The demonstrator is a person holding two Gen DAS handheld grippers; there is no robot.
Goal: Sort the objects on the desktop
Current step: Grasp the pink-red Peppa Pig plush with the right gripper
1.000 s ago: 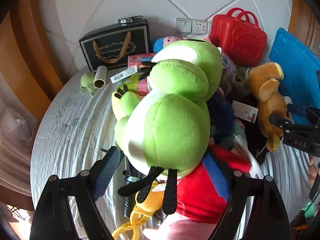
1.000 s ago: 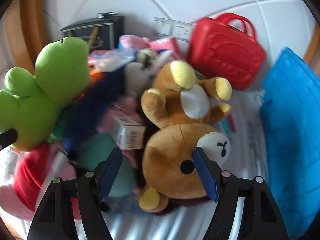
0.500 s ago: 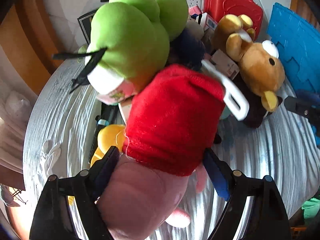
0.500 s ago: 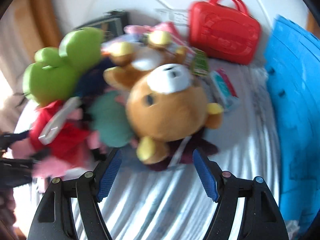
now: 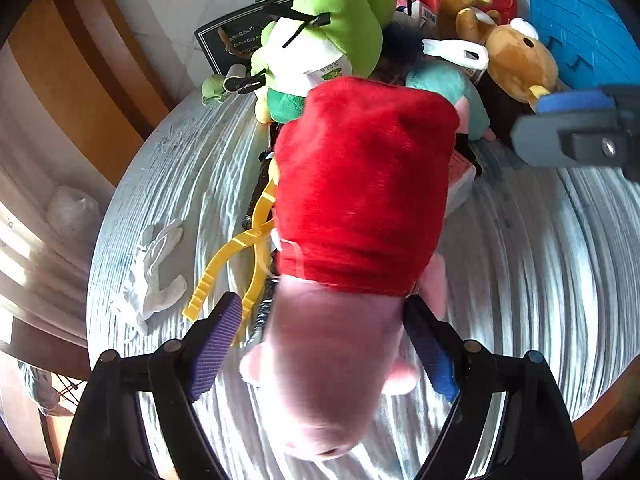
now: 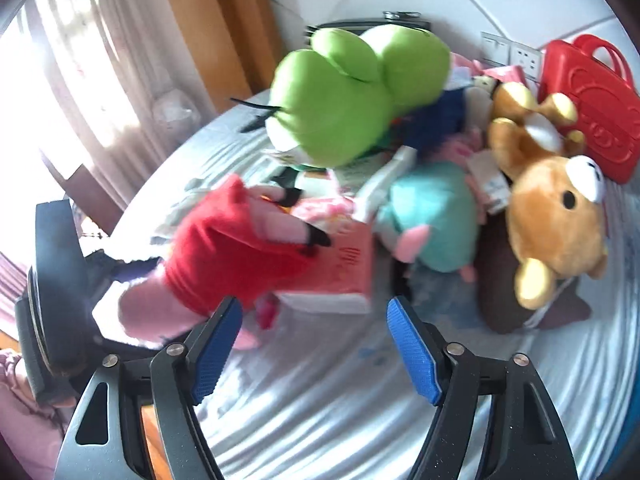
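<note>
- The left gripper (image 5: 320, 344) has its jaws spread wide around the pale pink head of a pink plush in a red dress (image 5: 360, 200). The head fills the gap and looks pinched, though blur hides the contact on the right pad.
- In the right wrist view that plush juts out level from the left gripper (image 6: 92, 280) with its black-tipped legs (image 6: 308, 236) in the air, which suggests it is carried clear of the pile and not resting on it.
- The right gripper (image 6: 316, 352) hangs over bare striped table (image 6: 360, 420) — its jaws have just been opening and nothing lies between them.
- The other toys are heaped at the back of the table: a green frog plush (image 6: 352, 96) on top, a teal plush (image 6: 432, 216) and a brown bear plush (image 6: 556, 216) lower down, a red case (image 6: 592, 112) by the wall.
- A yellow plastic clip (image 5: 244, 256) and a white glove (image 5: 156, 276) lie apart from the heap, beside the left jaws.
- My reading: soft toys are being pulled off the heap one at a time — the free right gripper is placed to take the next.
</note>
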